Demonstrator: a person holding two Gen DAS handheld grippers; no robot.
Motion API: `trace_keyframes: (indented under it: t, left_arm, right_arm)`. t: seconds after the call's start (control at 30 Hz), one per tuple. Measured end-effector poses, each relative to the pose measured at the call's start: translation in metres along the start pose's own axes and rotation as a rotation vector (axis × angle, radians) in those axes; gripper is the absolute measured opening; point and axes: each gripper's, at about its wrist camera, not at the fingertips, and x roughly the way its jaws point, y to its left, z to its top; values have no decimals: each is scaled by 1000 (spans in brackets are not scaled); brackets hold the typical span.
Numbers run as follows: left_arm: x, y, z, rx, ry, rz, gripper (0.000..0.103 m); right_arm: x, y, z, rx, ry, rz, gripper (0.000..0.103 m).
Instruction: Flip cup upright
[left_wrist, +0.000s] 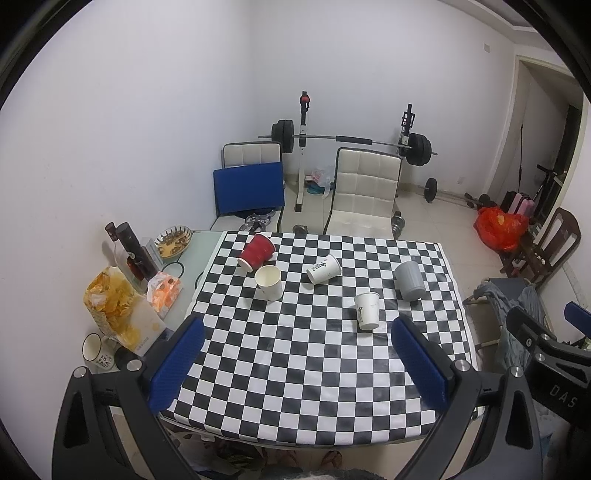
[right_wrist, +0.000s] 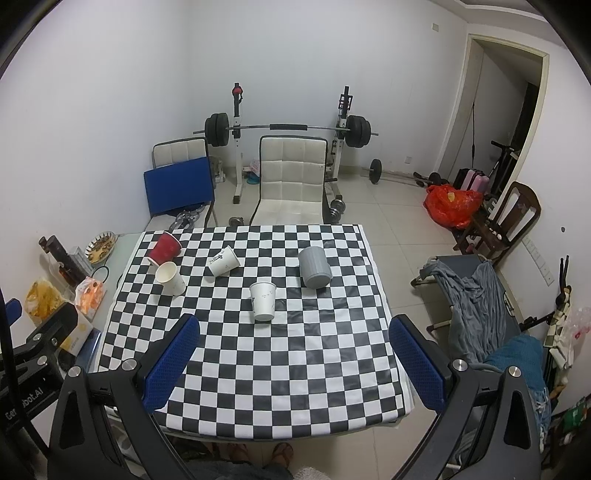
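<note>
Several cups sit on the checkered tablecloth (left_wrist: 295, 369). A red cup (left_wrist: 256, 253) (right_wrist: 164, 248) lies on its side at the far left. A plain white cup (left_wrist: 269, 282) (right_wrist: 170, 277) stands upright by it. A printed white cup (left_wrist: 323, 269) (right_wrist: 223, 261) lies on its side. Another printed white cup (left_wrist: 367, 310) (right_wrist: 263, 301) stands upside down. A grey ribbed cup (left_wrist: 409, 281) (right_wrist: 314, 267) stands upside down. My left gripper (left_wrist: 295, 330) and right gripper (right_wrist: 293, 325) are open and empty above the table's near part.
Snack bags (left_wrist: 114, 306), dark bottles (left_wrist: 133, 251), a bowl (left_wrist: 173, 240) and a mug (left_wrist: 94, 349) crowd the glass strip left of the cloth. White chairs (left_wrist: 364, 192), a blue chair and a barbell rack (left_wrist: 301, 147) stand behind the table. A cot with clothes (right_wrist: 476, 291) stands right.
</note>
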Motion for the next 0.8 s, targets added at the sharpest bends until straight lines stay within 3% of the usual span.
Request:
trace_keyframes:
  t: [0.8]
  left_arm:
    - [-6,4,-4,-7,-10,-1,103]
  right_arm:
    - [-5,-2,6,7,-8,-3,103]
